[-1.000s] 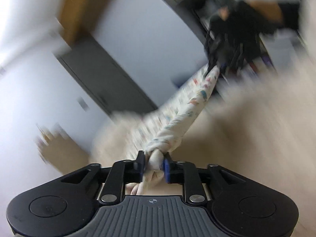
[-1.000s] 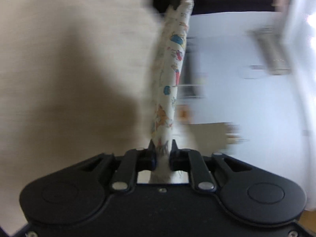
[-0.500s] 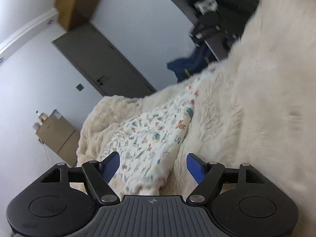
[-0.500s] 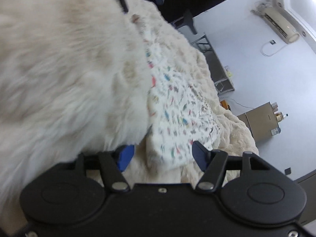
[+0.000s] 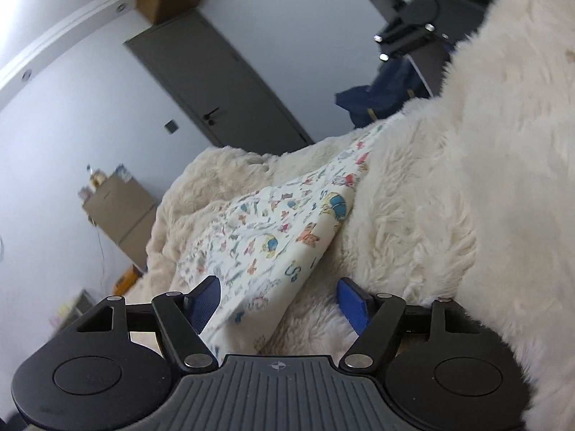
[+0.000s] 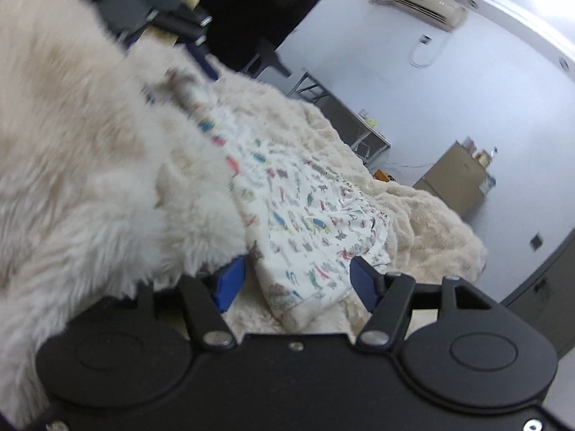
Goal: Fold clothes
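Here, left gripper: the left gripper (image 5: 278,300) has its blue pads spread and is closing slightly; a corner of the white cotton garment printed with small coloured animals and letters (image 5: 280,230) lies loose between them, not pinched.
Right gripper: the right gripper (image 6: 298,282) stands released too, its blue pads wide apart either side of the garment's near corner (image 6: 305,237), with no pad pressing on the cloth.
Garment: it lies spread on the cream shaggy fur blanket (image 5: 449,197), a doubled edge facing each camera, running away towards the blanket's far edge.
Surface: the blanket bunches into a high fluffy ridge beside the cloth, hiding part of it in the right wrist view.
Done: judging by the doubled edge, one fold seems laid down.
Left: probably a further fold and some smoothing; the garment's full outline is not visible, so how neat it lies is unclear.
Background: a grey door (image 5: 215,79) and a wall air conditioner (image 6: 418,0).
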`<act>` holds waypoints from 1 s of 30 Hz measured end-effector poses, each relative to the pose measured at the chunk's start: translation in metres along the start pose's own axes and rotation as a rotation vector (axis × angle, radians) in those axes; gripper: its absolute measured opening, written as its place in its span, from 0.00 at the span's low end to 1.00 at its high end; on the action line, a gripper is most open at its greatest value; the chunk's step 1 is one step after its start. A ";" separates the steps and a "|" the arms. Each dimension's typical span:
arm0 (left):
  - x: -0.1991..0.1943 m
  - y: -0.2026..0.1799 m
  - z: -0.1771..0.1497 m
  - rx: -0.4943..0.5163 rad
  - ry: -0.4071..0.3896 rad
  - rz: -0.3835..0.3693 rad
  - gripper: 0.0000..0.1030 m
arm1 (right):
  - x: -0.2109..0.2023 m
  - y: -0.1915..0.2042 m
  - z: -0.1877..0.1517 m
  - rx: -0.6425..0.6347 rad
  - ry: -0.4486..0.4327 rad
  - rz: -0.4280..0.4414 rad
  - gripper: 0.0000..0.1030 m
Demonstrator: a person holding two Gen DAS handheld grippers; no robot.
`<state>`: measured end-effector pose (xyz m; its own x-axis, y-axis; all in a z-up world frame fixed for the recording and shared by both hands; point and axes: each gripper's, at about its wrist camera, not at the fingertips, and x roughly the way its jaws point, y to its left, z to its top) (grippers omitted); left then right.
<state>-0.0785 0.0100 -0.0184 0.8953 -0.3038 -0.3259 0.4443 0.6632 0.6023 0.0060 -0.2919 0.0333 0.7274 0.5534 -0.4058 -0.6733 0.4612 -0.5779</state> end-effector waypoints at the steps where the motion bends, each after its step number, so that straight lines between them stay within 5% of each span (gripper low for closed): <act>1: 0.000 -0.001 -0.003 -0.006 -0.003 0.002 0.65 | -0.001 0.000 0.000 0.008 0.000 0.003 0.62; 30: 0.006 0.004 -0.010 -0.093 -0.014 0.013 0.66 | 0.013 0.001 -0.006 0.061 0.046 0.016 0.64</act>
<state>-0.0720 0.0177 -0.0258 0.9016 -0.3041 -0.3076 0.4283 0.7275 0.5360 0.0155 -0.2882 0.0233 0.7211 0.5289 -0.4475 -0.6904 0.4947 -0.5278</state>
